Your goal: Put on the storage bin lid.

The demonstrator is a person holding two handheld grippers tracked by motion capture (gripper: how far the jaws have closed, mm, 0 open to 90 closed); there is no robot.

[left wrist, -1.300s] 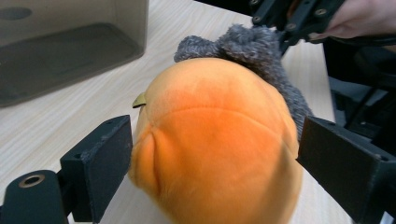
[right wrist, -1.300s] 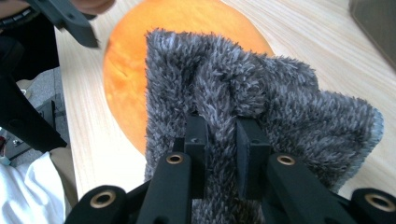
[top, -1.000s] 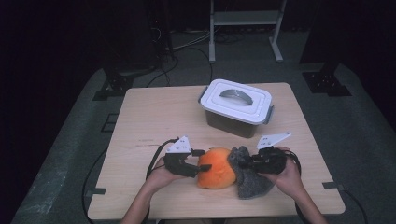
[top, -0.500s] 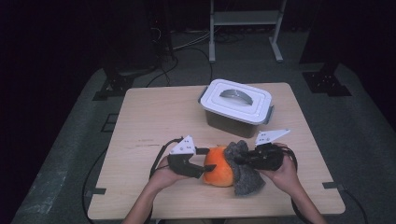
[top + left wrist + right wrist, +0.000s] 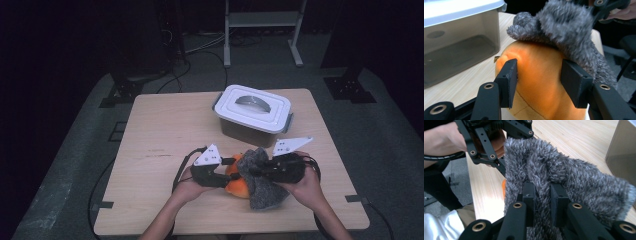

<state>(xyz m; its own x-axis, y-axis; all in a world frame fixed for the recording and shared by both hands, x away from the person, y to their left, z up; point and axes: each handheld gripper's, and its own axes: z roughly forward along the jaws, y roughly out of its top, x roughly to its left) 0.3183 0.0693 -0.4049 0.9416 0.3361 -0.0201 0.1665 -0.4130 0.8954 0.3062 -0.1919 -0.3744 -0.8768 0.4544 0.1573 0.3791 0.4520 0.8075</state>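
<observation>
From the high view, both grippers meet near the front edge of the table (image 5: 165, 140): the left gripper (image 5: 226, 176) comes in on the orange soft toy (image 5: 236, 186), the right gripper (image 5: 256, 171) on the grey fuzzy cloth (image 5: 262, 192) draped over it. The lidded plastic box (image 5: 252, 114) stands shut behind them. Judging from this, the cloth is partly off the toy but not clear of it; separating the two is what is left (the view is dim, so how much still clings is hard to say).

In the left gripper view, the left gripper (image 5: 539, 75) has just been closing, and its jaws now press the toy (image 5: 539, 85) from both sides at moderate width. The cloth (image 5: 564, 27) lies above and beyond the far jaw.

In the right gripper view, the right gripper (image 5: 541, 195) has its jaws nearly together, pinching a fold of the cloth (image 5: 574, 177) between them, with the rest spreading past both jaws.
</observation>
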